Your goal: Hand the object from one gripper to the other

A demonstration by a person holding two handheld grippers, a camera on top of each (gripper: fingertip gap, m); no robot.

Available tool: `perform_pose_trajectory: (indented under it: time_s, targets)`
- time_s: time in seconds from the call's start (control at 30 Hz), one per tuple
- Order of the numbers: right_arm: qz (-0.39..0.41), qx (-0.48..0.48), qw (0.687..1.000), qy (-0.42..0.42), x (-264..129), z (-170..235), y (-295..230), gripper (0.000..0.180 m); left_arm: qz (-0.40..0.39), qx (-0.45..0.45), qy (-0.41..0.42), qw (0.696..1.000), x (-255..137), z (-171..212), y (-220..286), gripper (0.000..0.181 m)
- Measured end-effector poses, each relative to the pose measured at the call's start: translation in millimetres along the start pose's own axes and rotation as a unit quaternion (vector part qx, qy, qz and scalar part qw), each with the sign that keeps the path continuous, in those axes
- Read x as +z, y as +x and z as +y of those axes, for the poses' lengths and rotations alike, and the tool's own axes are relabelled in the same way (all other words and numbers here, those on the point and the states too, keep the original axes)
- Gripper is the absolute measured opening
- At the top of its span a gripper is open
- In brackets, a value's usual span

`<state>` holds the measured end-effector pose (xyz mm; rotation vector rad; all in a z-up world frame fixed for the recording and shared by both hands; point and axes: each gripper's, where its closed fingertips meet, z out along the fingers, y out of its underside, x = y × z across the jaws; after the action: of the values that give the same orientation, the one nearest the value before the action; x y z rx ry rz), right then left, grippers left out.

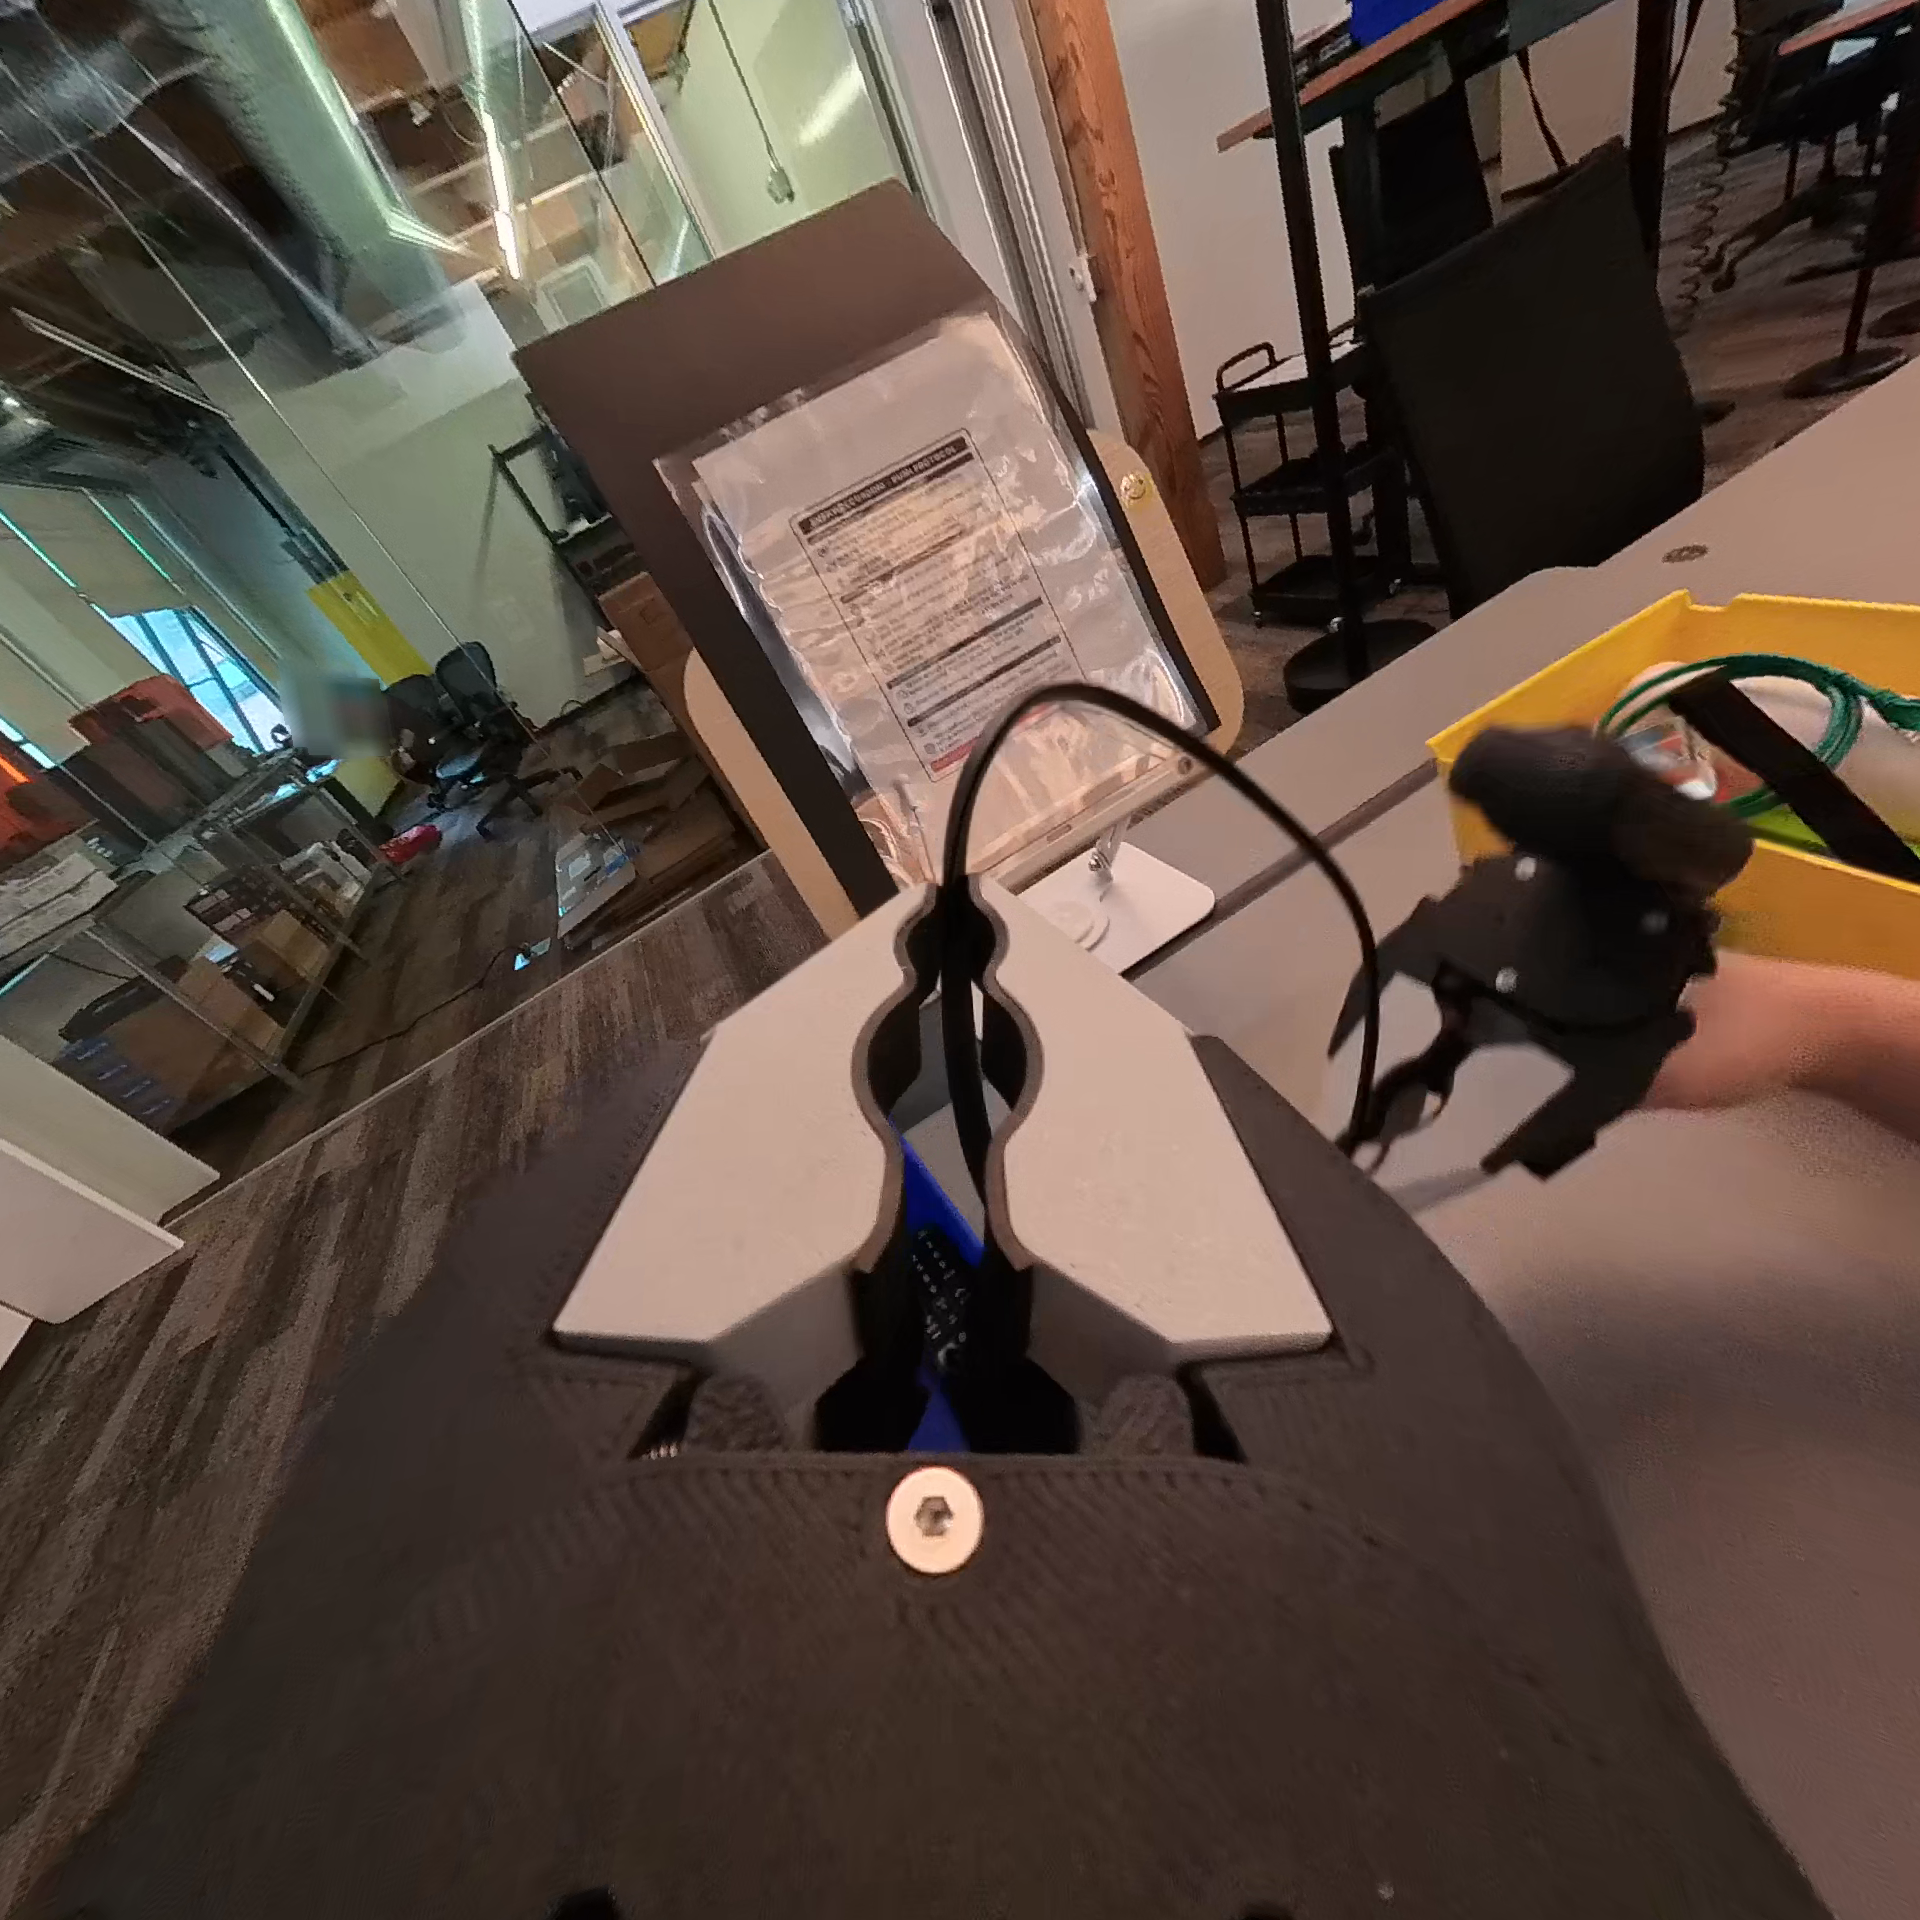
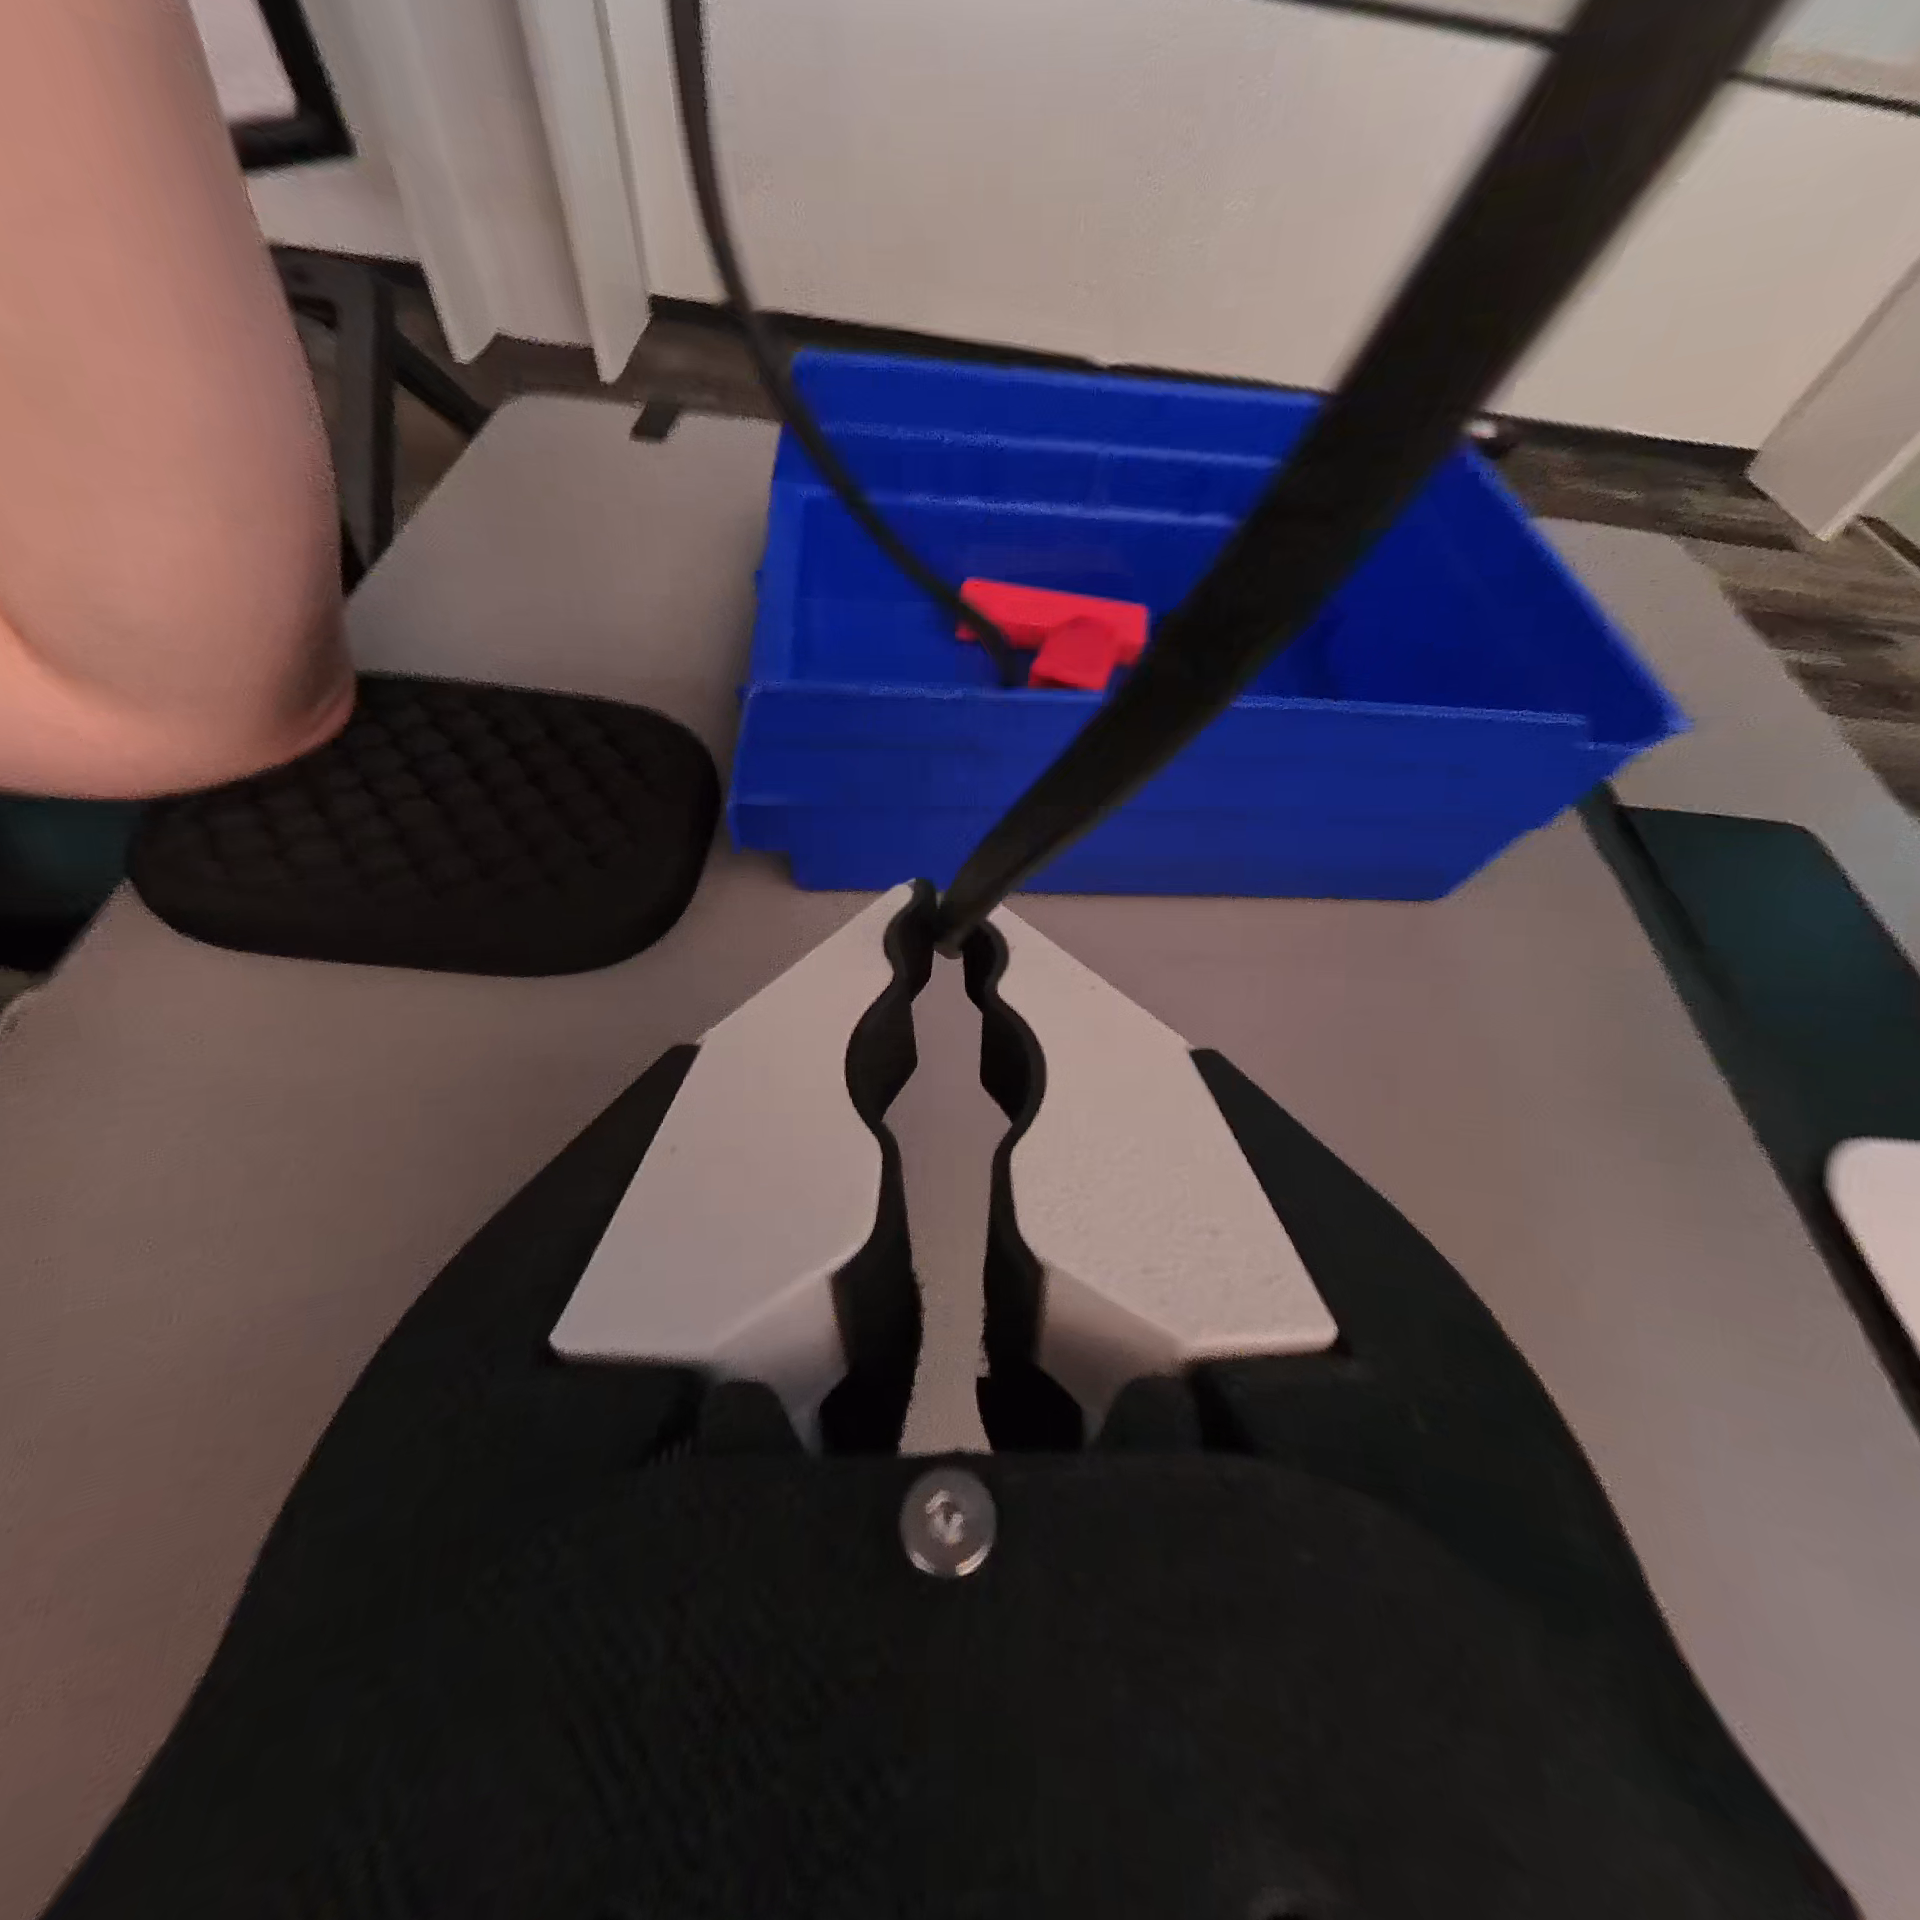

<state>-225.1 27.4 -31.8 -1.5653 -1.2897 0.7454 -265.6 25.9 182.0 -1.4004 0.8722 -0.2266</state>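
Note:
A long black cable tie (image 1: pixel 1300 841) arches between my two grippers above the grey table (image 1: pixel 1662 1351). My left gripper (image 1: pixel 948 899) is shut on one part of it, and the tie runs down between its jaws. My right gripper (image 2: pixel 940 925) is shut on the tie's other end (image 2: pixel 1247 582) at the very fingertips. The right gripper also shows in the left wrist view (image 1: pixel 1382 1127), low at the right, pinching the tie's end. A thin stretch of the tie (image 2: pixel 831 468) hangs down over the blue bin.
A blue bin (image 2: pixel 1143 810) with a red piece (image 2: pixel 1060 634) stands ahead of the right gripper. A black textured pad (image 2: pixel 436 821) and a person's arm (image 2: pixel 135 416) are at its left. A yellow bin (image 1: pixel 1787 914) with green wire stands at the right, and a sign stand (image 1: pixel 935 582) is beyond. The grippers' ends are close to 20 cm from one another.

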Motion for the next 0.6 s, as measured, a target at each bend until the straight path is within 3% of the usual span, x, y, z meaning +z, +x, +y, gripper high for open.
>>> perform_pose_trajectory:
  time_s: [0.13,0.23,0.37,0.43,0.5,0.6]
  targets:
    - [0.042,0.063,0.992,0.097,-68.1,-56.2,19.9,0.003,0.050,-0.022,-0.005,0.998,5.4,1.2,20.6,0.001]
    - [0.070,0.107,0.979,0.161,-122.9,-87.3,26.4,0.004,0.106,-0.055,-0.056,0.991,13.2,18.4,43.8,0.006]
    - [-0.001,0.215,0.949,0.231,-167.6,-111.1,13.1,0.003,0.104,-0.050,-0.100,0.988,26.7,34.7,49.8,0.037]
    - [0.005,0.208,0.965,0.163,-164.4,-92.7,7.8,0.003,0.110,-0.032,-0.107,0.988,27.8,36.6,55.9,0.050]
    - [0.021,0.155,0.985,0.078,-156.6,-68.2,-0.4,0.003,0.109,-0.008,-0.082,0.991,27.0,26.7,61.2,0.048]
    - [-0.026,0.084,0.996,-0.010,-147.6,-46.7,-32.8,0.002,0.121,0.064,-0.034,0.990,23.4,8.9,81.9,0.039]
